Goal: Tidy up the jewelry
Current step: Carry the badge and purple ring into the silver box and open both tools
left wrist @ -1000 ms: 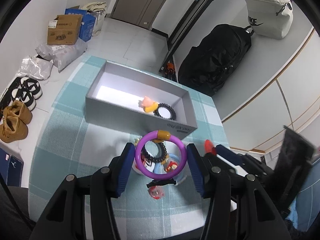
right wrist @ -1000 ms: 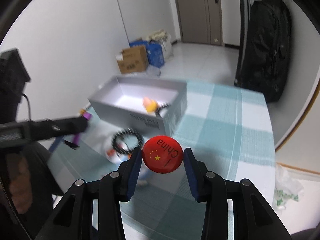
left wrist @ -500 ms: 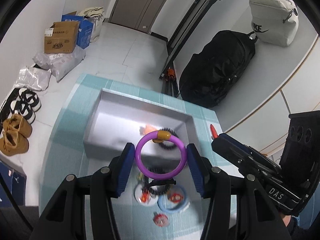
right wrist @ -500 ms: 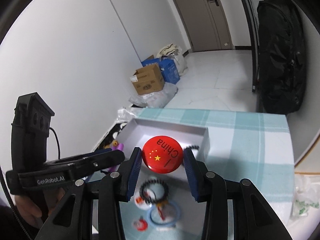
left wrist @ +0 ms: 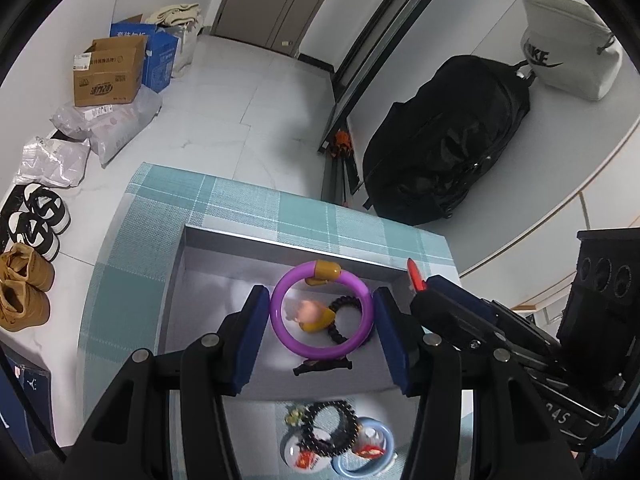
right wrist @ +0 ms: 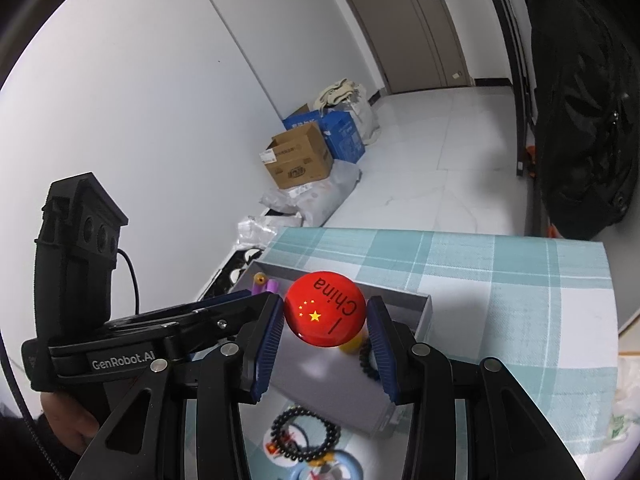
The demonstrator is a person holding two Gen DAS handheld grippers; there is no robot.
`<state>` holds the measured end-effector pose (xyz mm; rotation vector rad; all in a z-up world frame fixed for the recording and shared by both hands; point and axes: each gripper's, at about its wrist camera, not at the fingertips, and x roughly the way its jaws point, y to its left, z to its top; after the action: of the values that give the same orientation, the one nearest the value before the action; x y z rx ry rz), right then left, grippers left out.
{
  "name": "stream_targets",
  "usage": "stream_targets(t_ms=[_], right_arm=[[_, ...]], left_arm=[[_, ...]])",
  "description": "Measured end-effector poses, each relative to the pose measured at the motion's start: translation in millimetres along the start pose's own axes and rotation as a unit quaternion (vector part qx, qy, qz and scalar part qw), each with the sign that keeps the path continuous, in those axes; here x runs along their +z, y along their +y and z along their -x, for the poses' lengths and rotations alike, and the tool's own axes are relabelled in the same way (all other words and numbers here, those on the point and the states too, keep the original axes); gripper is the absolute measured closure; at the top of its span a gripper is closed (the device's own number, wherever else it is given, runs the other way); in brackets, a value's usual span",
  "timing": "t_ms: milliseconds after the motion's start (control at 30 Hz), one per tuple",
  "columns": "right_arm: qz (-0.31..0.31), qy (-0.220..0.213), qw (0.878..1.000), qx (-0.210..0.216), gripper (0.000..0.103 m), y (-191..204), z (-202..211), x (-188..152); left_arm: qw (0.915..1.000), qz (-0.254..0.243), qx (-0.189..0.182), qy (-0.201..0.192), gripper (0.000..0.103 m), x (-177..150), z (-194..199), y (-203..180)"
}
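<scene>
Purple plastic fills the left gripper [left wrist: 322, 322]: its blue pads are closed on a bangle [left wrist: 322, 314] with a tan clasp at its far side, held over the grey box [left wrist: 208, 288]. Through the bangle, a small peach-and-yellow figure [left wrist: 312, 316] and a black bead bracelet [left wrist: 340, 320] lie on the box floor, toward its right end. The rest of the box floor is bare.

The right gripper [right wrist: 325, 318] clamps a round red badge [right wrist: 325, 314] between its pads, also above the box. The badge carries yellow stars and the word "China". The left gripper's body beside it reads "GenRobot.AI".

On the near side of the box, a second black bead bracelet [left wrist: 330, 428] lies on the teal plaid cloth [left wrist: 256, 204] among more badges [left wrist: 306, 458] and a pale blue ring [left wrist: 362, 462], too blurred to read.

On the floor to the far left stands an open carton [left wrist: 108, 74] with printed characters too small to read, a blue carton [left wrist: 160, 50] behind it, and grey parcels [left wrist: 108, 128] nearer. Sneakers [left wrist: 38, 220] and tan boots [left wrist: 22, 288] line the left edge. At the far right a black backpack [left wrist: 448, 140] leans by the wall under a white bag [left wrist: 568, 60] marked "NIKE".
</scene>
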<state>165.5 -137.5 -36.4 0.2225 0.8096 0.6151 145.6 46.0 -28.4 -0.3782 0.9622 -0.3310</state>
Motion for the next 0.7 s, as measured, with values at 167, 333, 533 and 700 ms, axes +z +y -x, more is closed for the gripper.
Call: stream_targets(t_ms=[167,333,533,700], right_arm=[[-0.001,0.013,1.0,0.002,0.062,-4.3,-8.7,4.1],[0.004,0.032,0.999,-0.003,0.062,-5.5,-19.0,4.0],[0.003,0.049,0.999,-0.015,0.06,-7.2,-24.2,2.8],[0.02,0.037,0.999,-0.029,0.043,-1.5,-12.1,-0.2]], left_arm=[[0.9998,0.015,-0.008,0.01,0.055,4.1,-8.6,6.6],[0.9997,0.017,-0.014,0.009,0.055,7.3,-10.5,7.5],[0.9987,0.032,-0.025,0.032,0.053,7.7,-18.5,12.6],[0.9981,0.036,-0.043,0.027,0.045,7.4,-13.3,11.8]])
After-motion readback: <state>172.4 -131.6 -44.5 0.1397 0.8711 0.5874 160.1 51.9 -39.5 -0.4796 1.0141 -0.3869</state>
